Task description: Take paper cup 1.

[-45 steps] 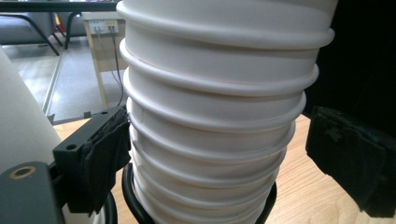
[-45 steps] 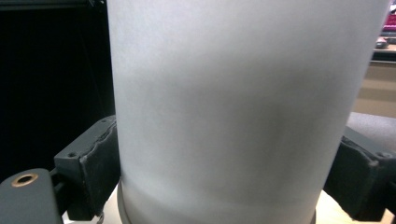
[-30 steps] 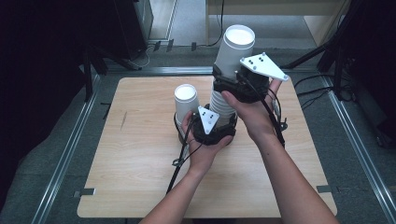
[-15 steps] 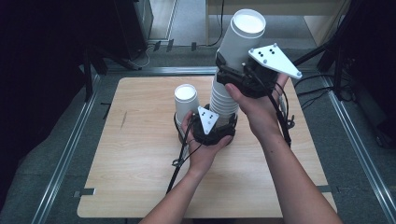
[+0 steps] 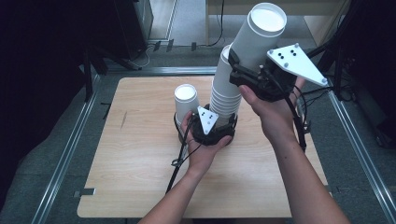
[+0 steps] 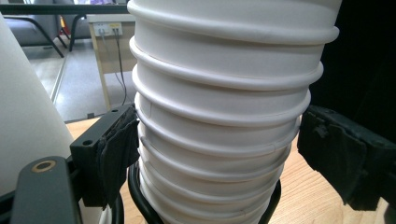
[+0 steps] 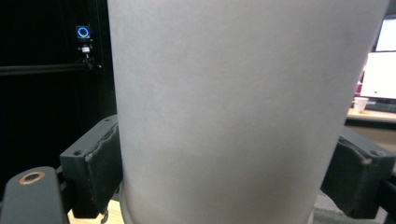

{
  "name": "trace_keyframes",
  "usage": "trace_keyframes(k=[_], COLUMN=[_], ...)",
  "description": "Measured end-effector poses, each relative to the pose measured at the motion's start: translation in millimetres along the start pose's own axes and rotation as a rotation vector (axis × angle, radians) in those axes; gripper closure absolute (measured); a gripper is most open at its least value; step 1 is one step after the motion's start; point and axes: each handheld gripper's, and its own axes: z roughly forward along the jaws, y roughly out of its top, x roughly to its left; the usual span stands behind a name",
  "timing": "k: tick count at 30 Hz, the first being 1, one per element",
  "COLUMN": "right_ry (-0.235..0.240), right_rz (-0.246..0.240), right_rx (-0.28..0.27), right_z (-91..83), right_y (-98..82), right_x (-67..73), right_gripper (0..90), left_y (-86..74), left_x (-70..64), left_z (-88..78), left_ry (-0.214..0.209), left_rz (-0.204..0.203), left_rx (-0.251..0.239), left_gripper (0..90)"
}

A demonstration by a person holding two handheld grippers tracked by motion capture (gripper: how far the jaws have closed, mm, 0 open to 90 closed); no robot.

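Note:
A tall stack of white paper cups [image 5: 225, 93] [image 6: 224, 93] stands on the wooden table [image 5: 140, 163]. My left gripper [image 5: 219, 122] [image 6: 219, 149] is shut on its lower part, and its jaws have just been closing on the stack. My right gripper [image 5: 247, 63] [image 7: 224, 172] is shut on a single white cup [image 5: 261, 28] [image 7: 233, 93]. It holds that cup tilted above and right of the stack's top, and its jaws have tightened a little on it. Another lone white cup [image 5: 185, 98] [image 6: 23, 102] stands upright just left of the stack.
Metal rails [image 5: 70, 154] run along the table's left and right sides. Black stands and cables [image 5: 140, 51] sit on the floor behind the table. A lit monitor [image 7: 380, 70] shows at the far right of the right gripper view.
My right gripper has risen and drifted right with the white cup, drawing it up out of the stack. The left gripper and the stack have stayed put.

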Motion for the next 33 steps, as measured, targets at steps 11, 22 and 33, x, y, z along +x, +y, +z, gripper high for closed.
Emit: trace_keyframes(k=[11, 22, 33], right_ry=[-0.023, 0.005, -0.021], right_rz=[-0.026, -0.044, -0.025], right_rx=[-0.011, -0.002, 0.027], right_z=[-25.1, -43.8, -63.0], right_y=[-3.3, -20.1, -49.4], right_x=[-13.7, -23.3, -37.3], right_gripper=[11.6, 11.8, 11.9], left_y=[0.5, 1.5, -2.3], left_x=[1.4, 3.7, 7.0], left_z=[-1.8, -8.7, -28.7], left_ry=[-0.008, -0.026, -0.045], left_rz=[0.009, 0.002, -0.003], left_rx=[0.001, -0.014, -0.050], left_gripper=[14.4, 15.1, 14.9])
